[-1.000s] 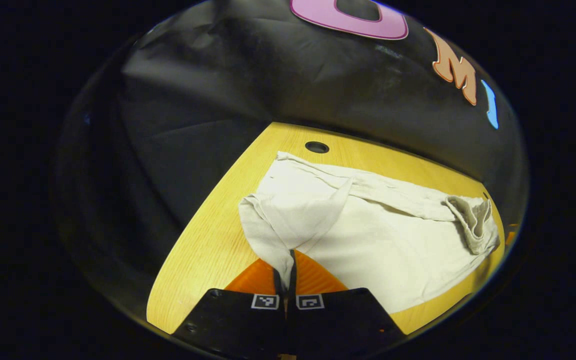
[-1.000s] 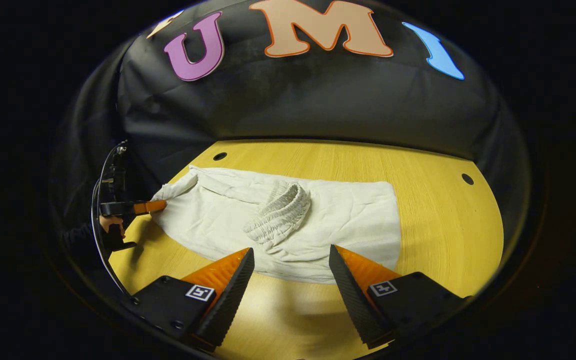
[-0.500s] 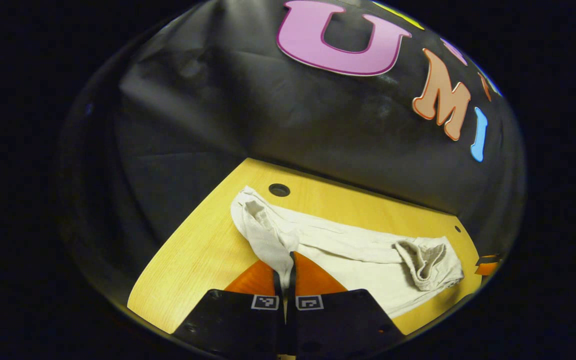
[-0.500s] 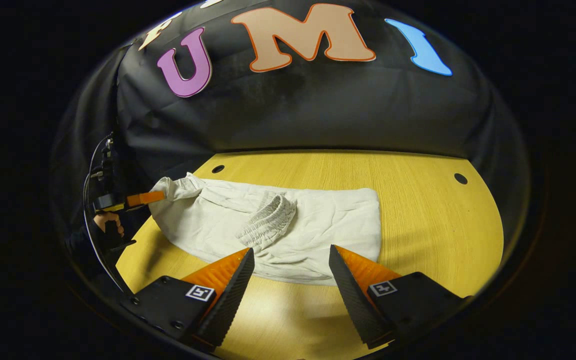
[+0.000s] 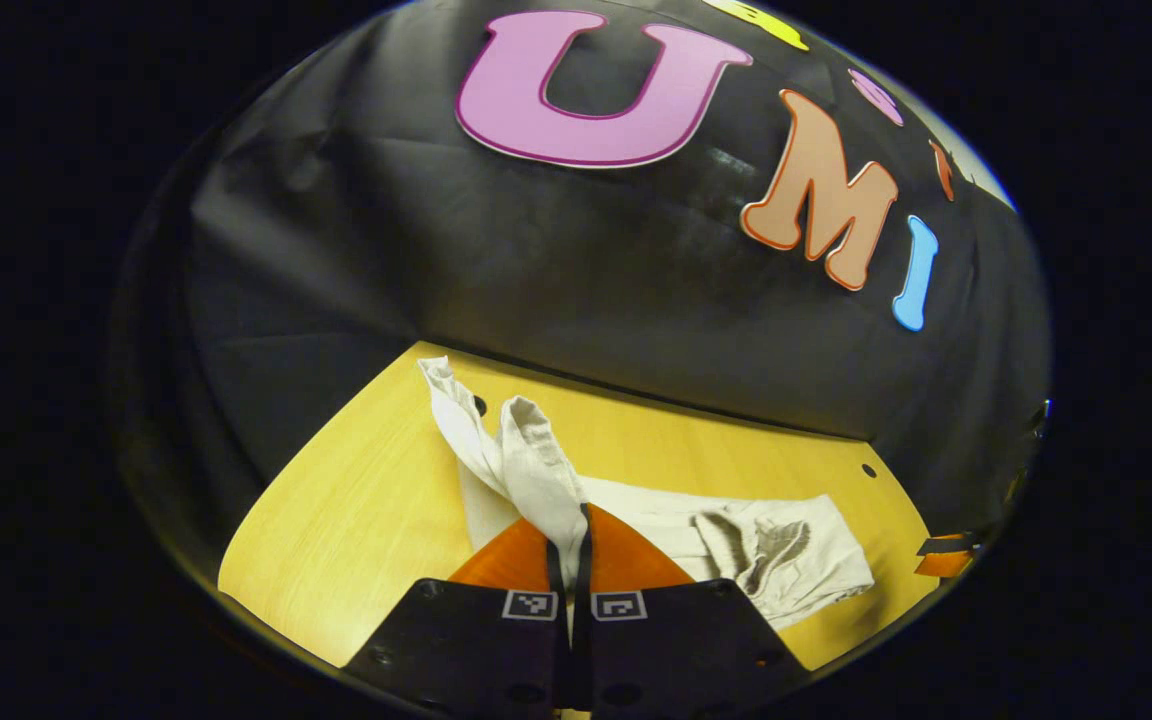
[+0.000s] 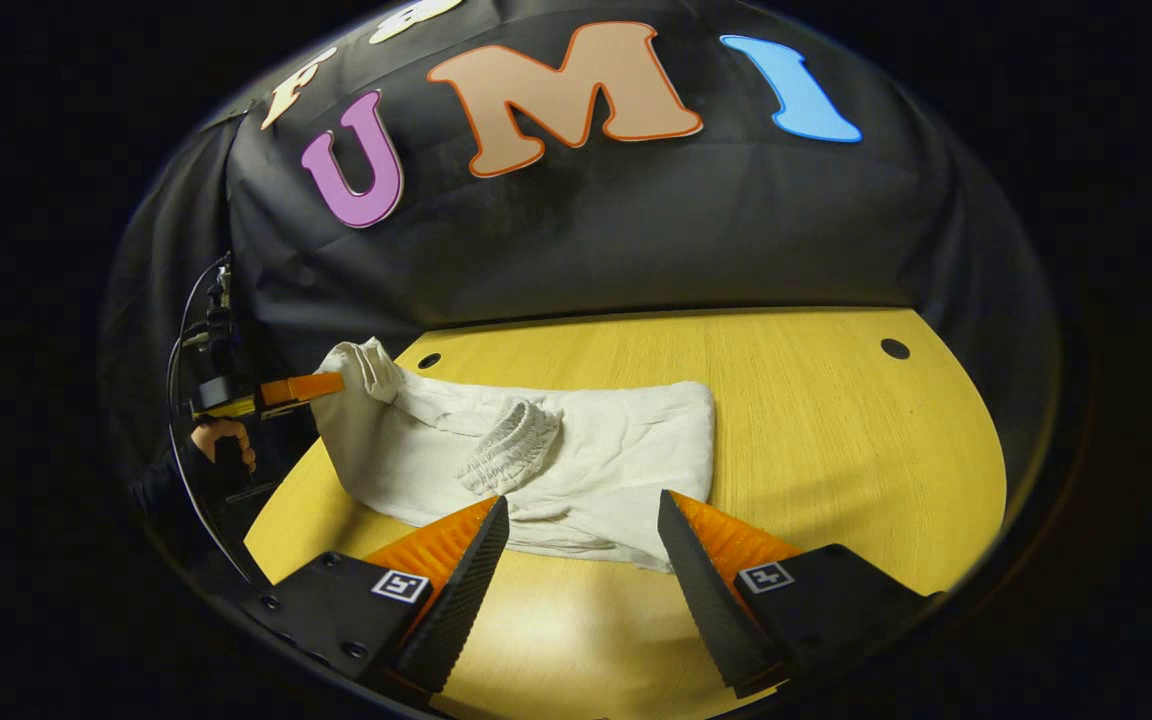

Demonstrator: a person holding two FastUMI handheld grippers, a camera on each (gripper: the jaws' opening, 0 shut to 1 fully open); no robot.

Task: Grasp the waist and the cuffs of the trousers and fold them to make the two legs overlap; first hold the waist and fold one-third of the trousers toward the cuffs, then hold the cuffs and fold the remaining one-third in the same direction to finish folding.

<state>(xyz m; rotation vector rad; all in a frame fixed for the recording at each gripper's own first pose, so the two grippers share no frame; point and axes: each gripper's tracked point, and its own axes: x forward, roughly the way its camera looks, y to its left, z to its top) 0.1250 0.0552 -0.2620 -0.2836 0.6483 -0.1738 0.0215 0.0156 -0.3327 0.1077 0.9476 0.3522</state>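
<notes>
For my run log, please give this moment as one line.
left gripper: shut on cream cloth trousers cuffs | right gripper: open, empty

No readable text, brand or number on the trousers (image 6: 556, 450) or the bench (image 6: 836, 420). Each gripper body carries 2 small square black-and-white coded markers (image 6: 399, 585), patterns only, not legible as characters; same kind in the left gripper view (image 5: 530, 604).
</notes>
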